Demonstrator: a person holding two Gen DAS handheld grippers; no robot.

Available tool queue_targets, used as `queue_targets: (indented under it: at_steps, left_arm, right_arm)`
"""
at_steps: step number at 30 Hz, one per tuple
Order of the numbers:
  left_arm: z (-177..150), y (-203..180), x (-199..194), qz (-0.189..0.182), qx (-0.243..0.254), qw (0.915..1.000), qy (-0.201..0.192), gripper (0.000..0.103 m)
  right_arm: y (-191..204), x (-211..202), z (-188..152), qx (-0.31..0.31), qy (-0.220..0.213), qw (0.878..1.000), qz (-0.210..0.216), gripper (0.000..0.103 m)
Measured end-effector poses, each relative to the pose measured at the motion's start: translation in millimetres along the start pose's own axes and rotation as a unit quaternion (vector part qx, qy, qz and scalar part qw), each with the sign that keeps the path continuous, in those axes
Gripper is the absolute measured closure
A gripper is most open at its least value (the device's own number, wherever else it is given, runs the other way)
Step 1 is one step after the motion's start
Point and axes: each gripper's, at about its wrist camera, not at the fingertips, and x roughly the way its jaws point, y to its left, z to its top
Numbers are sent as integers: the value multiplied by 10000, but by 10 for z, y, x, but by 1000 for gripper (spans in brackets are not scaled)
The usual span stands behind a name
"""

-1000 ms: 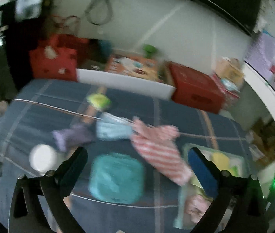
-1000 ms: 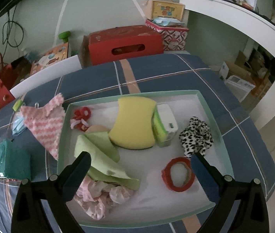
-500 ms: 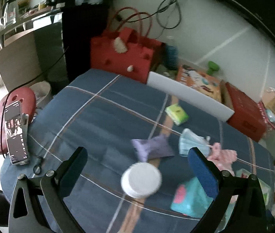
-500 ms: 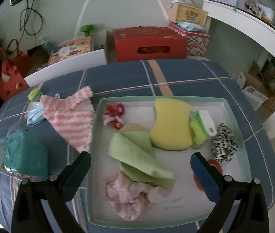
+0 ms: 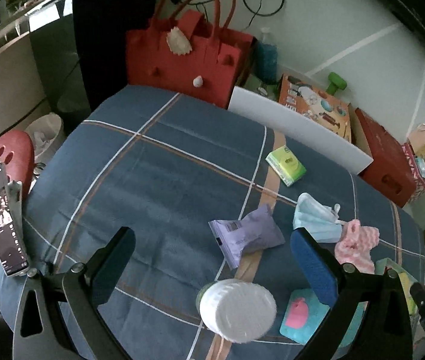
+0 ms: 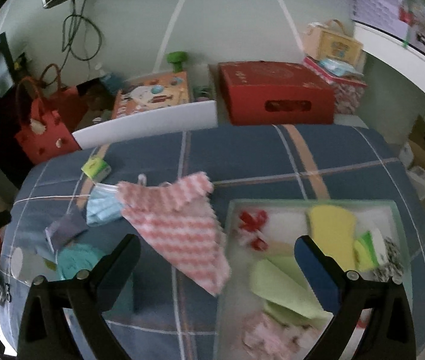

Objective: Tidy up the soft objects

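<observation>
On the blue checked cover a pink-and-white striped cloth (image 6: 179, 228) lies flat, one corner over the edge of the pale green tray (image 6: 394, 207), and a folded light blue face mask (image 5: 316, 219) lies just beside it, touching it.

Home: plaid bedspread (image 5: 164, 180), handbag (image 5: 182, 60)

Pale green wall (image 6: 230, 15) behind a blue plaid bedspread (image 5: 158, 180)

tray (image 6: 302, 202) right on bedspread (image 5: 158, 186) | cloth (image 6: 179, 222) just left of tray | mask (image 6: 103, 207) left of cloth | sponge (image 6: 332, 225) in tray | jar (image 5: 238, 310) nearest left camera
</observation>
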Motion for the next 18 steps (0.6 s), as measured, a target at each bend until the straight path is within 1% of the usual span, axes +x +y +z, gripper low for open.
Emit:
queue_targets:
  at_steps: [2,6,10,14,18]
  left_arm:
    - [34,5,85,-20,14,9999,120,0]
    - [109,0,225,-28,54,9995,311,0]
    - [204,-22,321,-49,43,9993,363,0]
    - [218,-51,487,-174,98,9980,597,0]
    - [200,-35,618,-75,126,9965,819,0]
  right_arm:
    - [112,95,56,-102,52,9999,64,0]
    - [267,333,64,-271,261,9992,146,0]
    - [373,606,28,-500,554,9971,156,0]
    - [409,807,-6,-606,773,9951,102,0]
    - [377,945,-36,-565,952,9937,200,2]
